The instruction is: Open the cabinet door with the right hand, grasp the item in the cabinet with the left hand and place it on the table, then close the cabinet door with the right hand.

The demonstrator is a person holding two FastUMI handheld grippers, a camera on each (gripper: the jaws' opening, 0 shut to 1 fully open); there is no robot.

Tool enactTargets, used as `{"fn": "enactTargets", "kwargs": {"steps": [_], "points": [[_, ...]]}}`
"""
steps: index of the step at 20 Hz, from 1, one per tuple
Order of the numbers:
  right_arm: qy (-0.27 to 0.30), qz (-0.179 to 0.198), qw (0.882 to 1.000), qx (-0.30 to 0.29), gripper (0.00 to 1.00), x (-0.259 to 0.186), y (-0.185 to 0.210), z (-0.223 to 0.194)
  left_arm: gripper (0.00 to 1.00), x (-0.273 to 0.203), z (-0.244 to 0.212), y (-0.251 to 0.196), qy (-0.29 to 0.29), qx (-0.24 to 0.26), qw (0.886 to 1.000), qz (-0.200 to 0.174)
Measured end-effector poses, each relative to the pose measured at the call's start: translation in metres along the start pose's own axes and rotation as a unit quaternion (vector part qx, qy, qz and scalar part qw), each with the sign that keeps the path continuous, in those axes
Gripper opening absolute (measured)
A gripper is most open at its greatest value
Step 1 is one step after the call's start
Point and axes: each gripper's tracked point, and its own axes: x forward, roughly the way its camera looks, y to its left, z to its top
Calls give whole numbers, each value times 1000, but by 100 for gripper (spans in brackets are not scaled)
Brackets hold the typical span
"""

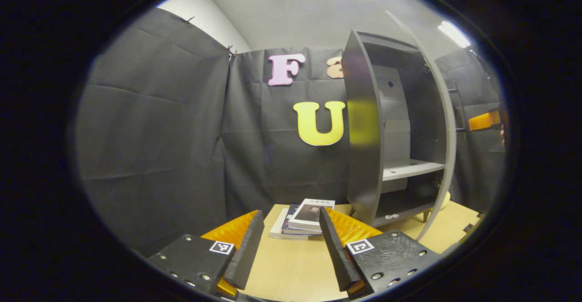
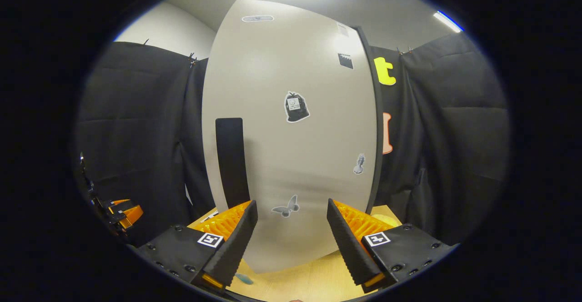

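Door (image 2: 291,133) open, books (image 1: 303,220) on table (image 1: 291,265); both grippers, left (image 1: 291,247) and right (image 2: 291,243), gape empty. Next, you close the door by its handle (image 2: 232,161).

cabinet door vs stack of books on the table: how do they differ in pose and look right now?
The cabinet door stands upright, swung open from the cabinet; the stack of books lies flat on the table. The door is one broad pale panel with a dark handle strip and small stickers; the books are several thin volumes piled unevenly. Shared: neither is held; both the left gripper and right gripper are open.
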Motion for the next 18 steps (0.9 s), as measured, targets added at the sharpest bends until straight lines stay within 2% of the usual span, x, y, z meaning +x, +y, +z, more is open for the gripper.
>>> {"fn": "enactTargets", "kwargs": {"steps": [1,2,4,5,8,13,18], "points": [[3,6,1000,2,97,3,3,-3,74,-2,0,3,0,2,1000,4],[6,10,1000,2,92,6,6,-5,74,-3,1,4,0,4,1000,7],[9,15,1000,0,92,8,5,-6,74,-4,2,2,0,6,1000,11],[9,16,1000,-1,97,9,3,-6,74,-3,3,0,0,5,1000,13],[5,19,1000,1,97,8,-9,-7,74,-1,10,-16,-6,6,1000,12],[1,16,1000,5,97,-14,-47,-5,74,2,27,-68,-17,9,1000,2],[-7,3,1000,12,97,-28,-104,2,74,-4,49,-125,-27,16,999,-9]]}}
